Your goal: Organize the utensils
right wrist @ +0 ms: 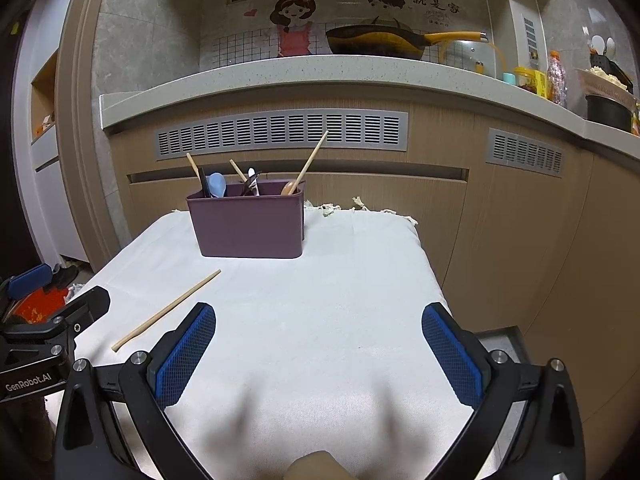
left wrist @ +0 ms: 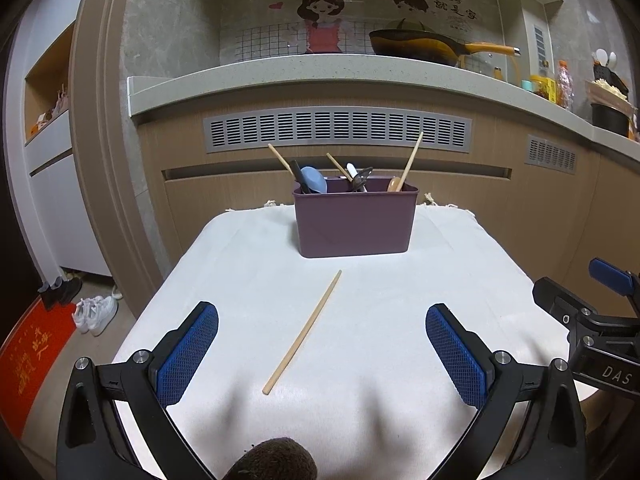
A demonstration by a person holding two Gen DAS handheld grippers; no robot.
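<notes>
A single wooden chopstick (left wrist: 303, 332) lies loose on the white cloth (left wrist: 248, 248) that covers the small table, slanting from near the front edge up toward the purple utensil caddy (left wrist: 354, 220) at the far side. It touches neither the caddy nor either tool.

The left gripper (left wrist: 322, 344) hovers with its blue pads spread wide, and from its own camera the chopstick sits right between the two fingers, though above or level with them I cannot tell. The right gripper (right wrist: 319, 344) is likewise wide apart and holds nothing; below it is only bare cloth.

The caddy already carries a few pieces standing upright: more chopsticks, a pale blue spoon (left wrist: 313, 179), a wooden spoon (left wrist: 394, 184), and some dark-handled items in the middle section that are too small to name.

The right view alone shows the fringed far corner of the cloth (right wrist: 332, 208) and the floor beyond the table's right side. The left view alone takes in white sneakers (left wrist: 94, 312) and a red mat (left wrist: 34, 356) on the floor. A yellow-handled pan (left wrist: 416, 46) sits on the counter behind.
</notes>
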